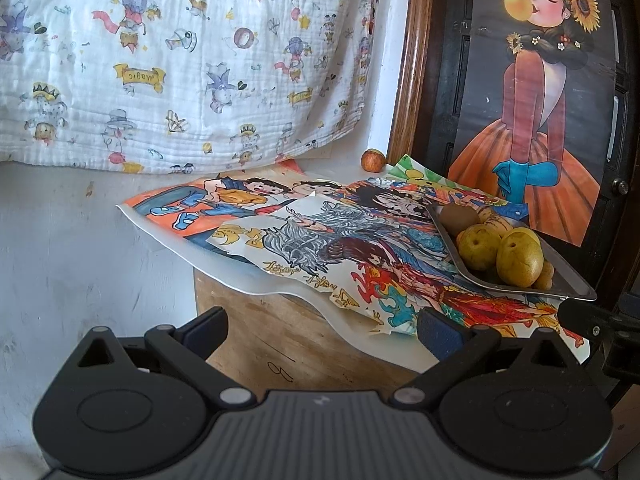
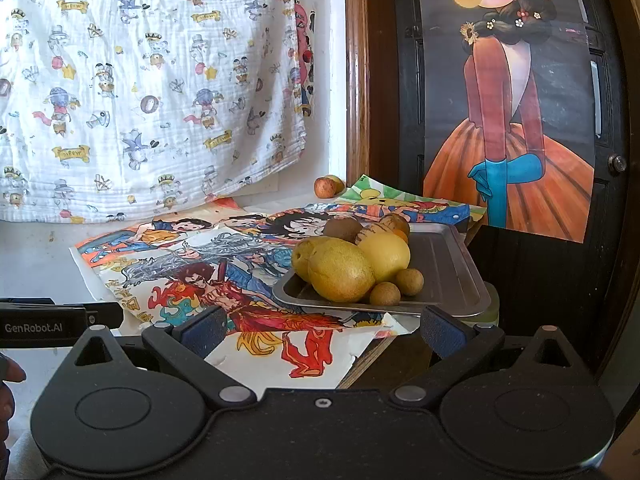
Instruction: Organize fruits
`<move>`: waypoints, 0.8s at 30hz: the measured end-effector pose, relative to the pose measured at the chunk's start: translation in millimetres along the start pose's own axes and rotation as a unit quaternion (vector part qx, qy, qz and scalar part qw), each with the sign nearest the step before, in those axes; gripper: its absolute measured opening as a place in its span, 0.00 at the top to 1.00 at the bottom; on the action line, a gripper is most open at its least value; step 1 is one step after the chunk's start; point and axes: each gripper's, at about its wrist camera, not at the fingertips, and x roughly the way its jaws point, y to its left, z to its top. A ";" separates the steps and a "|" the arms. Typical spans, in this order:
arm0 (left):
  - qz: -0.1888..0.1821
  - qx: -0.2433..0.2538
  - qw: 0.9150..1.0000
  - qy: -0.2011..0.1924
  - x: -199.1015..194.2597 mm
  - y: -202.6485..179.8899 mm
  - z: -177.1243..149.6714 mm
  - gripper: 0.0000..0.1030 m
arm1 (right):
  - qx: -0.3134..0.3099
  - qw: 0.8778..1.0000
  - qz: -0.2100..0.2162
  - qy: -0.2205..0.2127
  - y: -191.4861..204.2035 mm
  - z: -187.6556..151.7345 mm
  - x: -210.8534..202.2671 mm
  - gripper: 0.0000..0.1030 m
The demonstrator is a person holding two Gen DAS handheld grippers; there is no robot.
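Observation:
A metal tray [image 2: 452, 268] holds several fruits: yellow-green pears [image 2: 340, 270], a lemon [image 2: 386, 256], a kiwi [image 2: 342, 229] and small brown longans [image 2: 409, 282]. The tray also shows in the left wrist view [image 1: 576, 286], at the right with pears [image 1: 519, 258]. A small red apple [image 1: 373, 160] lies apart at the back by the wall; it shows in the right wrist view [image 2: 325, 187] too. My left gripper [image 1: 322, 330] is open and empty, short of the table. My right gripper [image 2: 322, 330] is open and empty, just in front of the tray.
Coloured drawings [image 1: 312, 236] cover the wooden table [image 1: 272, 340]. A printed white cloth [image 1: 180, 60] hangs behind. A dark door with a poster [image 2: 516, 120] stands at the right. The left gripper's body [image 2: 44, 326] shows at the left of the right wrist view.

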 end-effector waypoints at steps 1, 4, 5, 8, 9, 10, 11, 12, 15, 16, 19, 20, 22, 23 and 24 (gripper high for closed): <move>0.000 0.000 1.000 0.000 0.1 0.0 0.2 0.00 | 0.000 1.000 0.000 0.000 0.2 0.2 0.1 0.01; 0.000 0.000 1.000 0.000 0.2 0.3 -0.5 0.00 | 0.000 1.000 0.000 0.000 0.3 0.2 0.2 0.01; 0.000 0.000 1.000 0.000 0.4 0.2 -0.1 0.00 | 0.000 1.000 0.000 0.000 -0.1 -0.3 0.1 0.01; 0.000 -0.001 1.000 0.001 0.3 0.4 -0.1 0.00 | 0.000 1.000 0.000 0.000 0.4 0.3 0.2 0.01; 0.001 -0.001 1.000 0.001 0.6 0.7 -1.3 0.00 | 0.000 1.000 0.000 0.000 -0.1 -0.2 0.1 0.01; 0.001 -0.001 1.000 0.001 0.6 0.9 -2.1 0.00 | 0.000 1.000 0.000 0.000 0.3 0.3 0.3 0.01; 0.001 -0.002 1.000 0.002 0.7 0.8 -2.9 0.00 | 0.000 1.000 0.000 0.000 0.3 0.3 0.3 0.01; 0.001 -0.002 1.000 0.002 0.3 0.8 -3.7 0.00 | 0.000 1.000 0.000 0.001 -0.1 -0.1 0.2 0.01; 0.001 -0.001 1.000 0.002 0.7 0.9 -2.3 0.00 | 0.000 1.000 0.000 0.000 -0.4 -0.5 -0.4 0.01; 0.001 -0.001 1.000 0.002 0.6 0.9 -2.4 0.00 | 0.000 1.000 0.000 0.001 -0.2 -0.2 -0.2 0.01; 0.001 -0.002 1.000 0.002 0.9 0.9 -1.4 0.00 | 0.000 1.000 0.000 0.001 -0.2 -0.2 -0.2 0.01; 0.001 -0.002 1.000 0.002 0.6 1.0 -2.1 0.00 | 0.000 1.000 0.000 0.001 -0.2 -0.2 -0.2 0.01; 0.001 -0.002 1.000 0.002 1.0 1.0 -1.1 0.00 | 0.000 1.000 0.000 0.001 -0.6 -0.6 -0.4 0.01; 0.002 -0.002 1.000 0.002 0.8 1.0 -1.9 0.00 | 0.000 1.000 0.000 0.001 -0.1 -0.2 -0.1 0.01; 0.002 -0.002 1.000 0.003 0.7 1.1 -1.9 0.00 | 0.000 1.000 0.000 0.001 -0.3 -0.4 -0.2 0.01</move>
